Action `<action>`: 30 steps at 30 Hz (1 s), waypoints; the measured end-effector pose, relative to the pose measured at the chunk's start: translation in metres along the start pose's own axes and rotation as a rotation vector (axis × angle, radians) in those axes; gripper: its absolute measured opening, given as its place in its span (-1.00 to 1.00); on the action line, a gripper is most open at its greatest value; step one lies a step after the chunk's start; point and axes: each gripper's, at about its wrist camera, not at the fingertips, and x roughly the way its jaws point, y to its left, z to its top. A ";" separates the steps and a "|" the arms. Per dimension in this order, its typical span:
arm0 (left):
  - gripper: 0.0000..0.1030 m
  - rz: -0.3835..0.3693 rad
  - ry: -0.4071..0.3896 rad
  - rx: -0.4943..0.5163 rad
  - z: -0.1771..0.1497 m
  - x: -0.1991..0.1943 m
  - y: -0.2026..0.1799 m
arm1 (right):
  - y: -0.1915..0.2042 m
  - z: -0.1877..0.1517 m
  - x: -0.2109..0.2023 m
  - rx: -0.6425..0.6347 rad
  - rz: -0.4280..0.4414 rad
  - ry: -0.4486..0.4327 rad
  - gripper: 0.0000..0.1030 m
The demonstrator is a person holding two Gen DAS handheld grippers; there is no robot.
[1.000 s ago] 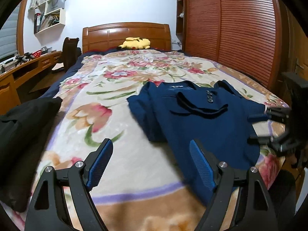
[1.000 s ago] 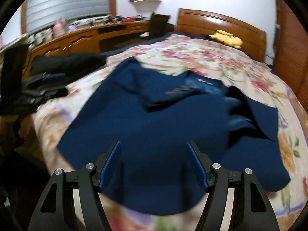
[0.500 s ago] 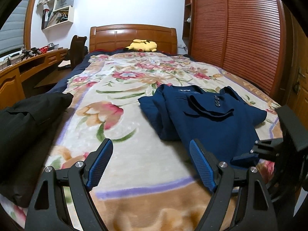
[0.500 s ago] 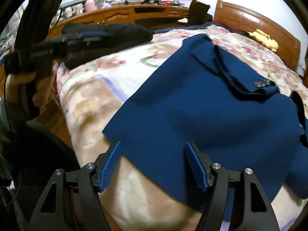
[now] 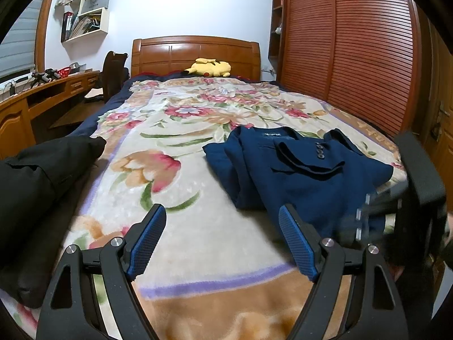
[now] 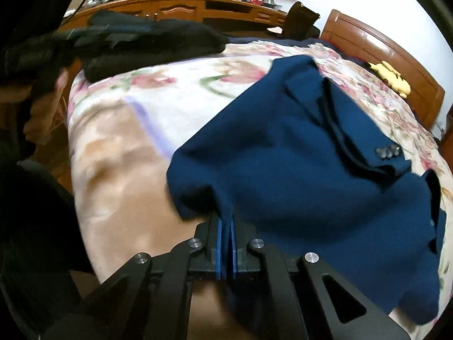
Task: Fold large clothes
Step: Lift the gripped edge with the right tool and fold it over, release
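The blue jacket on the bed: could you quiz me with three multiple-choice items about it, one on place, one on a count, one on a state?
1. Where does the yellow plush toy lie?
A. by the headboard
B. on the desk
C. on the jacket

2. How many buttons show on the blue jacket cuff?
A. one
B. three
C. six

3. The right gripper is:
A. wide open
B. shut on the jacket's hem
C. holding the toy

Answers: 1 A, it rests below the wooden headboard. 2 B, three in a row. 3 B, its fingers pinch blue cloth; the left gripper is open.
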 end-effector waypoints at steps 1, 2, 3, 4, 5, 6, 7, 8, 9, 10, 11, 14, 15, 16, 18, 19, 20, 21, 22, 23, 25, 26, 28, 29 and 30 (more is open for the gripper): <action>0.60 0.001 -0.002 -0.001 0.001 0.001 0.000 | -0.007 0.006 -0.002 -0.005 -0.033 -0.009 -0.91; 0.60 0.003 -0.010 -0.005 0.001 0.001 0.001 | -0.013 0.013 -0.003 -0.009 -0.066 -0.020 -0.91; 0.60 0.003 -0.013 -0.008 0.002 0.001 0.001 | -0.024 0.023 -0.006 -0.004 -0.090 -0.037 -0.91; 0.60 0.001 -0.015 -0.012 0.003 0.003 0.002 | -0.033 0.032 -0.008 -0.002 -0.115 -0.054 -0.91; 0.60 -0.001 -0.018 -0.014 0.004 0.005 0.002 | -0.042 0.043 -0.010 -0.004 -0.150 -0.069 -0.91; 0.60 -0.001 -0.020 -0.015 0.006 0.006 0.002 | -0.052 0.056 -0.012 -0.009 -0.181 -0.082 -0.91; 0.60 -0.001 -0.021 -0.015 0.007 0.009 0.002 | -0.061 0.068 -0.011 -0.011 -0.205 -0.092 -0.91; 0.60 -0.001 -0.021 -0.016 0.009 0.013 0.002 | -0.069 0.081 -0.010 -0.012 -0.230 -0.105 -0.91; 0.60 0.000 -0.019 -0.017 0.010 0.016 0.001 | -0.077 0.097 -0.007 -0.023 -0.255 -0.122 -0.91; 0.60 -0.001 -0.017 -0.018 0.012 0.018 0.001 | -0.081 0.109 -0.004 -0.036 -0.277 -0.133 -0.91; 0.60 0.000 -0.013 -0.017 0.013 0.022 0.000 | -0.086 0.126 0.002 -0.050 -0.308 -0.146 -0.91; 0.60 0.007 0.004 -0.012 0.014 0.034 -0.001 | -0.097 0.167 0.018 -0.069 -0.365 -0.184 -0.91; 0.60 0.010 0.010 -0.012 0.015 0.036 -0.001 | -0.101 0.182 0.026 -0.075 -0.383 -0.196 -0.91; 0.60 0.013 0.019 -0.011 0.015 0.041 -0.001 | -0.105 0.197 0.035 -0.079 -0.401 -0.207 -0.91; 0.60 0.016 0.028 -0.009 0.016 0.045 -0.002 | -0.113 0.220 0.052 -0.075 -0.436 -0.221 -0.91; 0.60 0.016 0.033 -0.008 0.016 0.048 -0.003 | -0.118 0.229 0.060 -0.064 -0.456 -0.227 -0.91; 0.60 0.014 0.036 -0.005 0.017 0.051 -0.004 | -0.124 0.237 0.069 -0.047 -0.474 -0.230 -0.91; 0.60 0.013 0.038 -0.003 0.018 0.052 -0.005 | -0.130 0.246 0.078 -0.027 -0.491 -0.230 -0.91; 0.60 0.013 0.040 0.000 0.018 0.053 -0.006 | -0.134 0.250 0.086 -0.010 -0.510 -0.226 -0.90; 0.60 0.010 0.043 0.004 0.018 0.055 -0.008 | -0.139 0.255 0.095 0.004 -0.536 -0.212 -0.90; 0.60 0.007 0.047 0.006 0.019 0.058 -0.011 | -0.150 0.259 0.108 0.058 -0.544 -0.179 -0.59; 0.60 0.004 0.049 0.008 0.020 0.061 -0.014 | -0.156 0.259 0.111 0.095 -0.530 -0.160 -0.40; 0.60 -0.002 0.051 0.007 0.022 0.065 -0.017 | -0.171 0.254 0.114 0.168 -0.455 -0.115 0.52; 0.60 -0.007 0.052 0.006 0.023 0.067 -0.020 | -0.178 0.252 0.113 0.185 -0.434 -0.102 0.58; 0.60 -0.012 0.053 0.005 0.025 0.070 -0.022 | -0.184 0.248 0.109 0.190 -0.437 -0.102 0.59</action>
